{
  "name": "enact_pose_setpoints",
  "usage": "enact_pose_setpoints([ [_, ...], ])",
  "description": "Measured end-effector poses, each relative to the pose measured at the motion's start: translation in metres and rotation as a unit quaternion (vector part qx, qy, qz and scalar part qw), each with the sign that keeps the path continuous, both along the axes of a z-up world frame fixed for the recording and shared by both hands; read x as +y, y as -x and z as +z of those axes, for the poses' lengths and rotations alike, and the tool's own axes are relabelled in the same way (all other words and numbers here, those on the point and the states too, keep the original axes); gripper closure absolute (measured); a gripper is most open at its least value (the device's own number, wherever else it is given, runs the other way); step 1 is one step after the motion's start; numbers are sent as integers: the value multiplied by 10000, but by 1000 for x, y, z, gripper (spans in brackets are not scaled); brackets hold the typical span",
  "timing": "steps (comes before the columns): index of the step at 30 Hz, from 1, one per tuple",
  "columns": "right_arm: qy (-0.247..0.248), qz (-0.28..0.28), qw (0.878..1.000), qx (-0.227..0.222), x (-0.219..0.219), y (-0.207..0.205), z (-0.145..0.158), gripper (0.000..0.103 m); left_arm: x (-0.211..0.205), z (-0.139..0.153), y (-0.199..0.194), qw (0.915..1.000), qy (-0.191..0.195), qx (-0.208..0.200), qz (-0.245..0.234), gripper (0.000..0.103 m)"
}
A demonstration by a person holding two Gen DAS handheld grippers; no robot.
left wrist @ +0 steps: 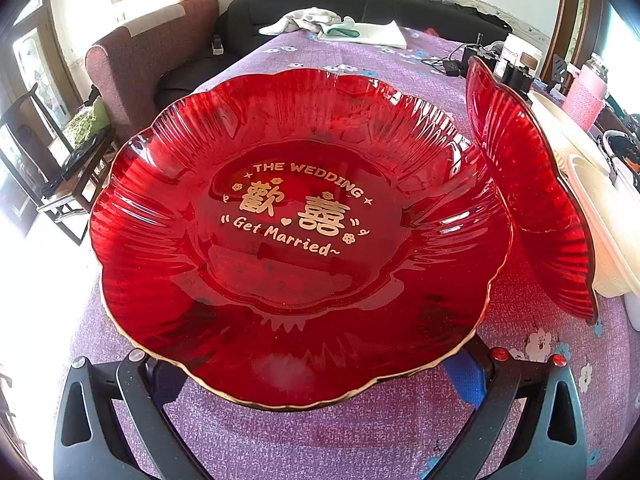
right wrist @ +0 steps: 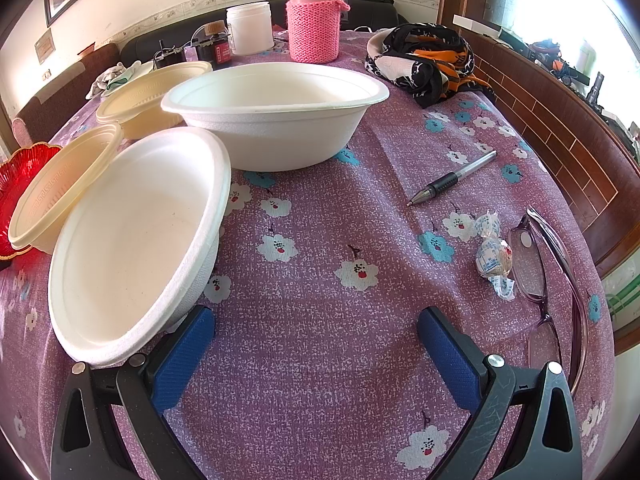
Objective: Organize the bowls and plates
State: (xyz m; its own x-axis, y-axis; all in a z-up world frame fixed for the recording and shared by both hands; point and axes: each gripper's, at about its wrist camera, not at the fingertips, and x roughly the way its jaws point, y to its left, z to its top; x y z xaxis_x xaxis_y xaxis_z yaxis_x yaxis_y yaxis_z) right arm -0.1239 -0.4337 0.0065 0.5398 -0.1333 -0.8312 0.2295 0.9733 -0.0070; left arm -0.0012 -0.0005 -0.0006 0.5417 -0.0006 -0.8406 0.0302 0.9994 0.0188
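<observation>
The left tool (left wrist: 312, 376) stands spread on either side of the near rim of the red plate (left wrist: 296, 216), which lies flat on the surface (left wrist: 320, 440), a second red plate (left wrist: 528, 184) leaning tilted at its right. The right tool (right wrist: 316, 344) is spread and empty, a white bowl (right wrist: 132, 240) tipped just left of it, another bowl (right wrist: 276, 116) farther off. The plate looks like glass: stiff, slick, breakable, so best pinched at the scalloped rim; the bowls look light and easily dented.

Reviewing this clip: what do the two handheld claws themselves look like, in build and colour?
Both match. The left claw has two black plastic arms with triangular cutouts, blue textured pads, silver pivot bolts on one arm and red ones on the other. The right claw shows blue ribbed pads and silver bolts on both arms. No cables, sleeves or printed markings are visible.
</observation>
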Motion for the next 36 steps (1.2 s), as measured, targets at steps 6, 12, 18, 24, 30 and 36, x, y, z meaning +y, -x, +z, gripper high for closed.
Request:
enact_pose_setpoints([
  [6, 0, 13, 10000, 2, 1, 0, 1, 1, -1, 0, -1, 9999, -3, -3, 105, 0],
  [12, -9, 201, 9998, 23, 2, 4, 5, 1, 3, 3, 4, 9998, 14, 197, 1, 0],
  [18, 250, 640, 9958, -606, 29, 42, 49, 1, 18, 6, 39, 9994, 178, 164, -236, 0],
  [24, 183, 1436, 9821, -1207, 74, 68, 80, 0, 46, 17, 63, 9977, 664, -7, -166, 0],
  [30, 46, 2123, 9663, -1458, 119, 71, 96, 0, 56, 25, 74, 9966, 791, -190, -142, 0],
  [36, -633, 2554, 9561, -1288, 148, 66, 96, 0, 65, 28, 78, 9964, 819, -202, -97, 0],
])
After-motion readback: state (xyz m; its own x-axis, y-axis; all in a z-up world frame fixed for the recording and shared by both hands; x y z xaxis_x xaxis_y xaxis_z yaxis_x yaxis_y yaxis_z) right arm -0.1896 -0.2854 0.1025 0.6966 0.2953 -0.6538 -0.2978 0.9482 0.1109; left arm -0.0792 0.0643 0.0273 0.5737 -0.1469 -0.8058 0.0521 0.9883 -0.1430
